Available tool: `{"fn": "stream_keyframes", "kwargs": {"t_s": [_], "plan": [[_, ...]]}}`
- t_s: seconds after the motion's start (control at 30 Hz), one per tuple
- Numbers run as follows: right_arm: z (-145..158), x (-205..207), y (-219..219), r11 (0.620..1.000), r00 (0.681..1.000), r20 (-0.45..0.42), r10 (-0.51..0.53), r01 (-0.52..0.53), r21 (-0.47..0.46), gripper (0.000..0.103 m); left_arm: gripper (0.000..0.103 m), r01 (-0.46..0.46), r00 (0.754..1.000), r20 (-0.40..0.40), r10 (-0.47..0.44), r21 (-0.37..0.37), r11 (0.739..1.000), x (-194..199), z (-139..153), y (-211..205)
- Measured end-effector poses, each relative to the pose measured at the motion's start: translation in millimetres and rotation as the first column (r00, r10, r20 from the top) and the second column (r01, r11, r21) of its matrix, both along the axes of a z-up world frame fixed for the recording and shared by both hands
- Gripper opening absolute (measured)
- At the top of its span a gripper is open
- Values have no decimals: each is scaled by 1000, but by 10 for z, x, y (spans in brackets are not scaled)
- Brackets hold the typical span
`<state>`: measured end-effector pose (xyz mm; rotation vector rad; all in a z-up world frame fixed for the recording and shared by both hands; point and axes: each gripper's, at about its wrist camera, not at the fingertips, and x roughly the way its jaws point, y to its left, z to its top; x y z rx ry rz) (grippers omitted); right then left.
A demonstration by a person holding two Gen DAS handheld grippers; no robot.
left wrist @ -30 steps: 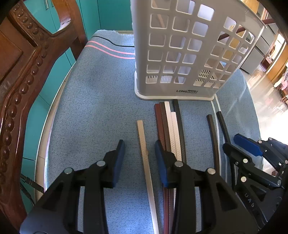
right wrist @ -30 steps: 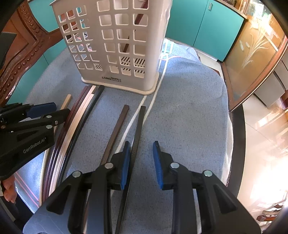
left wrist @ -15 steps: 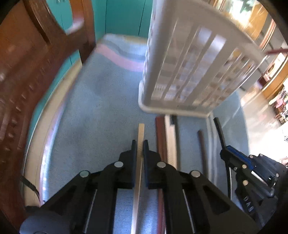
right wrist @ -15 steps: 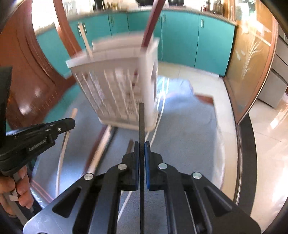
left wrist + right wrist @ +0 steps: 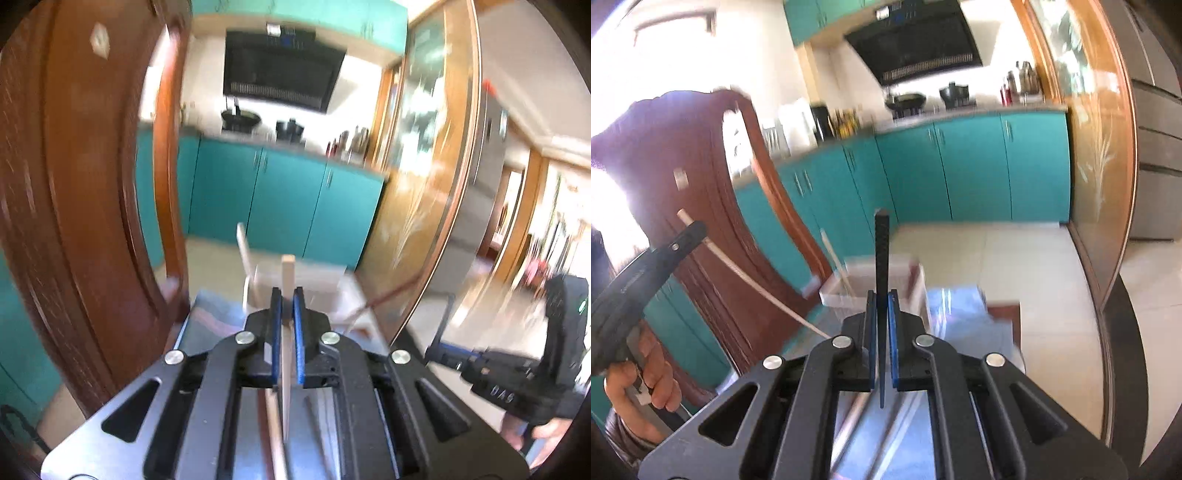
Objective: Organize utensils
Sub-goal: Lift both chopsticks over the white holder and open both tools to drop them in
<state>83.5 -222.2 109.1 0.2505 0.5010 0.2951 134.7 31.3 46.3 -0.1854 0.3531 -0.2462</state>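
My left gripper point(image 5: 287, 295) is shut on a pale wooden chopstick point(image 5: 287, 271), whose tip sticks up past the blue pads. My right gripper point(image 5: 882, 297) is shut on a black chopstick point(image 5: 881, 251), also pointing up and forward. Both are raised above the table. The white slotted basket point(image 5: 301, 275) sits blurred just beyond the left gripper's tips; in the right wrist view the basket point(image 5: 905, 273) lies below and behind the black chopstick, with a pale stick leaning in it. The left gripper point(image 5: 683, 236) and its pale chopstick point(image 5: 738, 273) show at the left of the right wrist view. The right gripper point(image 5: 443, 352) shows at the lower right of the left wrist view.
A carved wooden chair back point(image 5: 74, 184) stands close on the left. Several more chopsticks point(image 5: 273, 424) lie on the blue cloth under the left gripper. Teal kitchen cabinets point(image 5: 960, 166) and a glass sliding door point(image 5: 1097, 147) fill the background. A person's hand point(image 5: 646, 373) holds the left tool.
Both grippers closed on a chopstick each, then rose off the table and tilted up, so the views now look over the basket toward the kitchen.
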Motion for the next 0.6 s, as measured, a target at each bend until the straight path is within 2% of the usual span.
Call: {"fn": "stream_keyframes", "kwargs": {"t_s": [0.1,0.23,0.3,0.37,0.43,0.6], "plan": [[310,81,17,999,996,80,-49,48,19,6,7,-24,992,121,29,-47,999,-145,394,72],[512,279,3,990,980,150,-133,124,66,6,7,-50,977,199,79,-148,988,-98,760,130],[531,326,-12,983,965,189,-183,174,61,6,7,-94,961,239,140,-194,976,25,839,113],[448,446,26,980,960,194,-199,195,42,6,7,-132,949,255,187,-217,967,121,829,101],[316,590,37,980,966,170,-197,196,23,6,7,-165,946,240,217,-220,961,275,718,87],[-22,829,110,984,980,95,-174,175,-8,6,7,-247,954,130,269,-165,955,743,307,41]]}}
